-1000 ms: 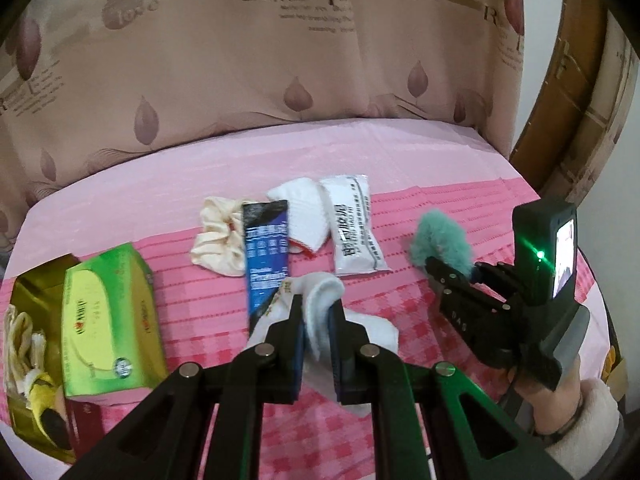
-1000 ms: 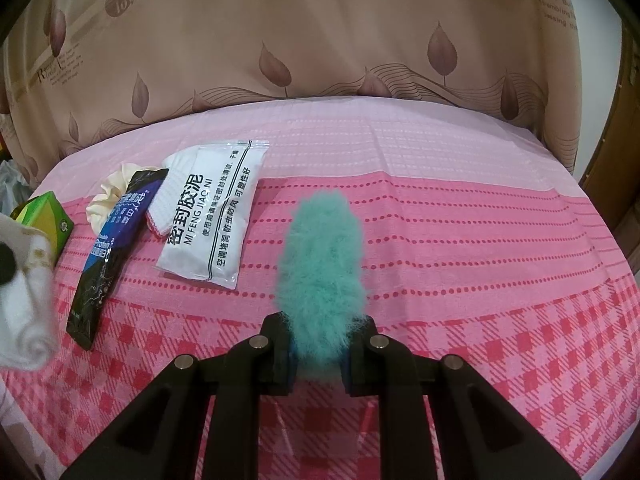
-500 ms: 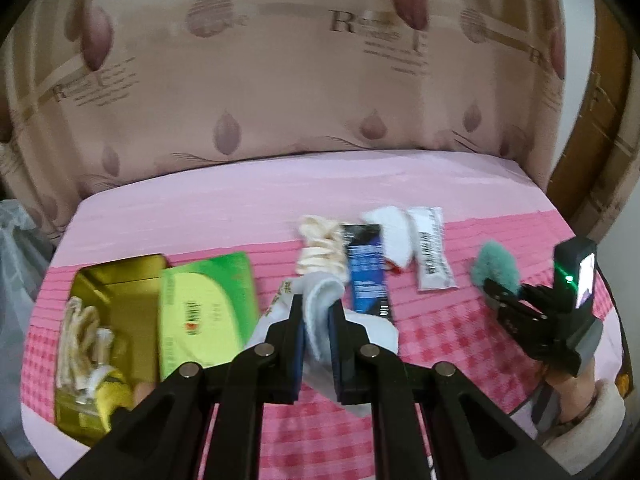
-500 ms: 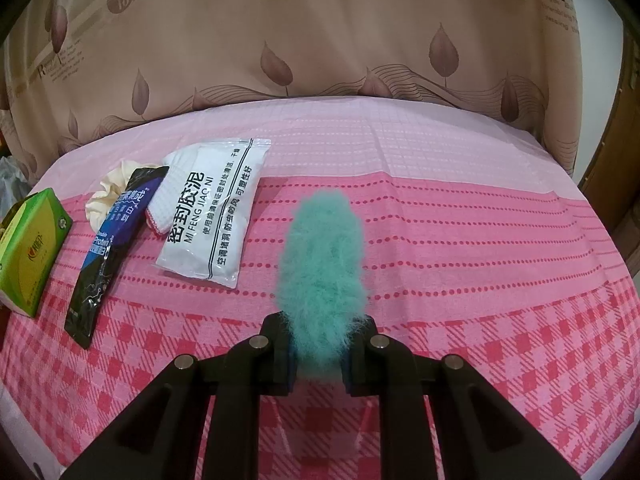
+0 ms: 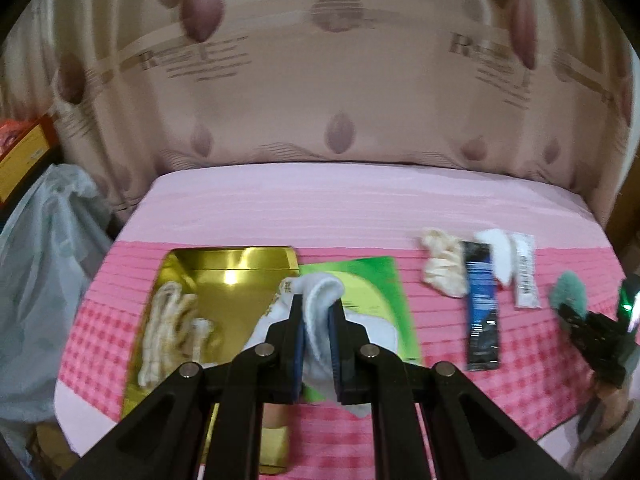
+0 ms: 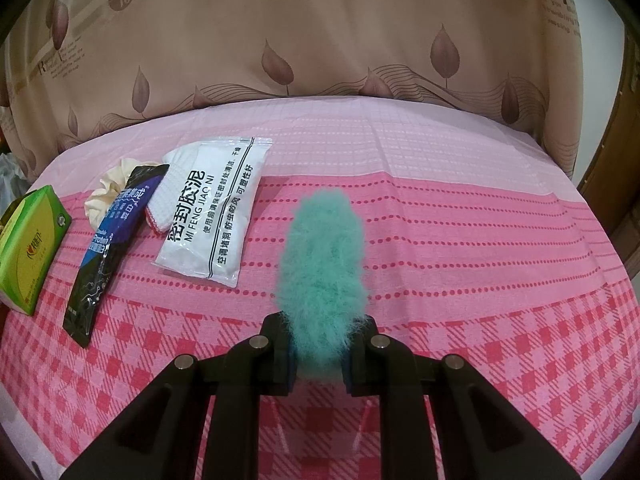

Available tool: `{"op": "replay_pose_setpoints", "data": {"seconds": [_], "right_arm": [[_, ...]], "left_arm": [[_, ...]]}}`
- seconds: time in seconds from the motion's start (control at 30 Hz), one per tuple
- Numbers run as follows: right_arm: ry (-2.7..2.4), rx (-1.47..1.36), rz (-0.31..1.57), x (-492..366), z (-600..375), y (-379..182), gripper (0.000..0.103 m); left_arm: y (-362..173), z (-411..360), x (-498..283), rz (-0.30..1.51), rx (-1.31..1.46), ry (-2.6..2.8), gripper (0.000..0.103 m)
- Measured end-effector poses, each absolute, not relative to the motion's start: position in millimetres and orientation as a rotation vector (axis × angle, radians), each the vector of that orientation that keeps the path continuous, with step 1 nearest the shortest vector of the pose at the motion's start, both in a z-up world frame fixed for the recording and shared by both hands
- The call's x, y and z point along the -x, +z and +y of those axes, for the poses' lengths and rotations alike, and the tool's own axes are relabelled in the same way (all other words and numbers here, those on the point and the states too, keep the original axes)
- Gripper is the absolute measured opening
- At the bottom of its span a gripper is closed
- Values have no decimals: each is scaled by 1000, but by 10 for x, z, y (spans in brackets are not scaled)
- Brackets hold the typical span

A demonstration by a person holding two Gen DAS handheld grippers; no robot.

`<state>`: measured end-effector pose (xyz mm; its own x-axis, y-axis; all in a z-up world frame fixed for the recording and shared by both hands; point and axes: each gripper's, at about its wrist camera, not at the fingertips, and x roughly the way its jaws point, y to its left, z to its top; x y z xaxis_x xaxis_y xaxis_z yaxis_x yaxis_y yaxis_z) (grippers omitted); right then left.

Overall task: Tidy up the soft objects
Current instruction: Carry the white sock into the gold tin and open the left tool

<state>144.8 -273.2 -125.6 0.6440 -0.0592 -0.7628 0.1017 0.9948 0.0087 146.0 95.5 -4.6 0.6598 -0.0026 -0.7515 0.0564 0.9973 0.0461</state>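
My left gripper [image 5: 316, 312] is shut on a white cloth [image 5: 320, 320] and holds it above the table, over the near edge of a gold tray [image 5: 232, 264] and a green tissue box [image 5: 376, 280]. The tray holds a cream rope bundle [image 5: 168, 328]. My right gripper [image 6: 320, 340] is shut on a teal fluffy object [image 6: 322, 256] and holds it just above the pink cloth; it also shows at the right of the left wrist view [image 5: 568, 292].
On the pink checked table lie a cream scrunchie [image 6: 112, 188], a black-blue sachet [image 6: 108, 248], a white knit cloth [image 6: 172, 188] and a white sealing-clay pack [image 6: 212, 212]. A grey plastic bag [image 5: 40, 260] hangs left of the table. A curtain is behind.
My left gripper has swung left and back with the white cloth, from over the sachet to over the gold tray and green box. My right gripper has stayed still with the teal object.
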Motion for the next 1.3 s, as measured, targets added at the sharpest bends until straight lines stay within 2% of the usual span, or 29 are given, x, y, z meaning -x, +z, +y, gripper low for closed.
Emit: {"op": "replay_pose_setpoints", "data": {"seconds": [0.43,0.97,1.2,1.3], "right_arm": [[-93,-43,871,-1449,-2723,-1259,17],[-93,-42,874,-1455,-2722,-1264,17],[-94,-41,879,-1458,-2725,-1276,18],[-94,-40,880,-1461,-2719,-1277,18]], "left_arm": [[-291,1671,-1743,904,-34,123,11],[-803,1704,-2241,1014,-83,138,11],[-919,1779,-2270,1040,-72,166,15],[-890,1797,-2262,1038,-66,165,28]]}}
